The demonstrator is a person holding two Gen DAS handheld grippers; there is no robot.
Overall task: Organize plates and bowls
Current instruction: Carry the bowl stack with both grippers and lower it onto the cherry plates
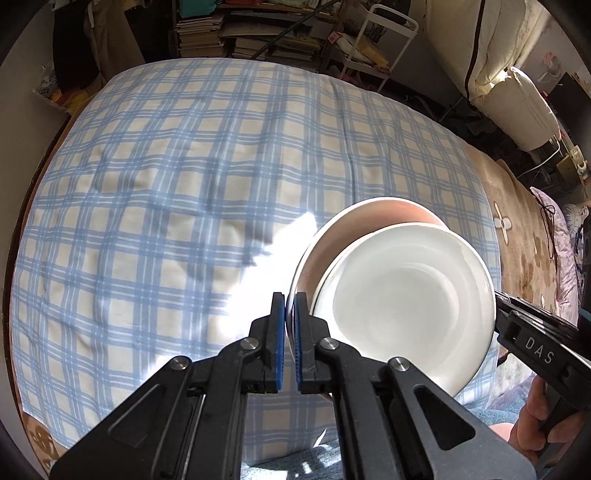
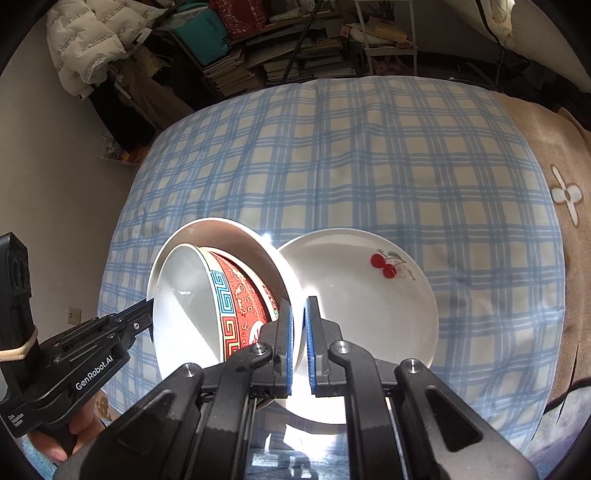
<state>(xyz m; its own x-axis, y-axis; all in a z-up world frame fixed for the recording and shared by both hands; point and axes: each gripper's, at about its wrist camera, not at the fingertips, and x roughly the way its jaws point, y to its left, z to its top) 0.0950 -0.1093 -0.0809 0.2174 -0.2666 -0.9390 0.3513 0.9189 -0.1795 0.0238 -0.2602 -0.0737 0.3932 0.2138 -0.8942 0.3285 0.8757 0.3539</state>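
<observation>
Both grippers hold dishes in the air above the plaid cloth. My left gripper (image 1: 290, 299) is shut on the thin rim of a large white bowl (image 1: 369, 218); in the right wrist view this left gripper (image 2: 149, 306) pinches the left rim of the large bowl (image 2: 221, 230). A red patterned bowl (image 2: 240, 295) lies tilted inside it. My right gripper (image 2: 298, 302) is shut on the near rim of a white cherry plate (image 2: 362, 302). In the left wrist view the plate's underside (image 1: 406, 302) covers most of the bowl, with the right gripper (image 1: 496, 295) at its right edge.
A blue plaid cloth (image 1: 184, 177) covers the bed, with a brown flowered blanket (image 1: 517, 221) to the right. Stacked books on shelves (image 1: 207, 29) and a white cart (image 1: 380, 40) stand beyond. A hand (image 2: 70, 435) grips the left gripper's handle.
</observation>
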